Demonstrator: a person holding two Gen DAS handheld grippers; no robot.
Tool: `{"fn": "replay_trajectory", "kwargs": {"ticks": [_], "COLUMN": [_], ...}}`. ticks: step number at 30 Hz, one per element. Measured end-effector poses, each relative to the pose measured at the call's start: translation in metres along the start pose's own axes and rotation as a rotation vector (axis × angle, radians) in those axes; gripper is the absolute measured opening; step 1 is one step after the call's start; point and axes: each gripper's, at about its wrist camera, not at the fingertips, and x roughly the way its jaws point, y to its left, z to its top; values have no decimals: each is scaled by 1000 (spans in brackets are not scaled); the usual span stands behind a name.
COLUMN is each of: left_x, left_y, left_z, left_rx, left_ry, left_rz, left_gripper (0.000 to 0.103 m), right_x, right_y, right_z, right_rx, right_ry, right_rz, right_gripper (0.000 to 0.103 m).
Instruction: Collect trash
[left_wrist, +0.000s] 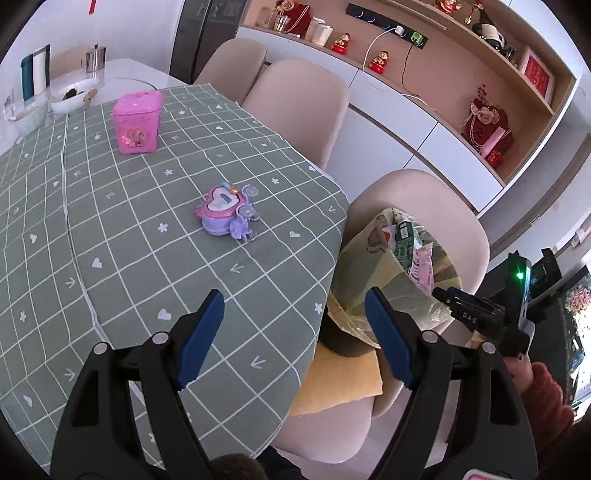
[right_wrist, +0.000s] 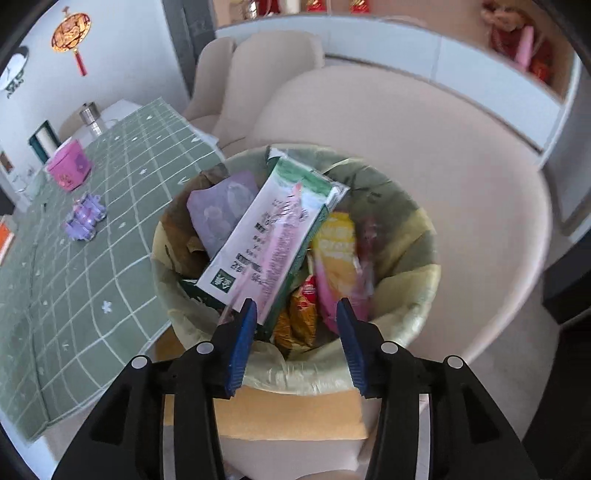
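Observation:
A trash bin (right_wrist: 402, 325) lined with a yellow-green bag stands on a chair seat beside the table; it also shows in the left wrist view (left_wrist: 354, 258). It holds several wrappers, among them a long white, green and pink packet (right_wrist: 269, 236) and a yellow snack bag (right_wrist: 338, 251). My right gripper (right_wrist: 295, 314) is open and empty just above the bin's near rim. My left gripper (left_wrist: 295, 306) is open and empty over the table's edge. The right gripper (left_wrist: 448, 295) shows in the left wrist view beside the bin.
The table has a green checked cloth (left_wrist: 122, 229). On it stand a purple toy carriage (left_wrist: 227, 212) and a pink heart-shaped box (left_wrist: 138, 123). Bowls (left_wrist: 72, 96), a metal pot (left_wrist: 95, 58) and a flask lie at the far end. Beige chairs (left_wrist: 299, 99) line the table.

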Motion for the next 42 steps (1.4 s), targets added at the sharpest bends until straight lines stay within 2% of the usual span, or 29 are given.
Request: {"fn": "replay_trajectory", "kwargs": {"ticks": [7, 11, 16, 19, 23, 28, 33, 42], "left_x": [-19, -39, -66, -78, -89, -104, -108, -108], "left_y": [1, 1, 0, -5, -10, -13, -14, -21], "left_z": [-3, -11, -28, -41, -55, -76, -90, -95], "left_rx": [54, 113, 166, 189, 196, 215, 231, 246], "left_ry": [-47, -107, -164, -190, -200, -220, -209, -218], "left_rz": [27, 95, 156, 221, 262, 242, 237, 232], "left_gripper": [74, 73, 73, 73, 73, 73, 72, 71], "right_x": [-38, -76, -132, -153, -171, -183, -192, -195], "right_y": [15, 43, 99, 129, 159, 177, 183, 181], "right_z": [-4, -9, -38, -59, -89, -115, -133, -136], "right_rx": [65, 49, 0, -18, -53, -70, -81, -78], "right_ry": [-120, -209, -311, -326, -328, -344, -377, -386], "right_rz": [68, 118, 146, 173, 208, 194, 139, 125], "right_gripper": [44, 48, 48, 48, 48, 48, 48, 48]}}
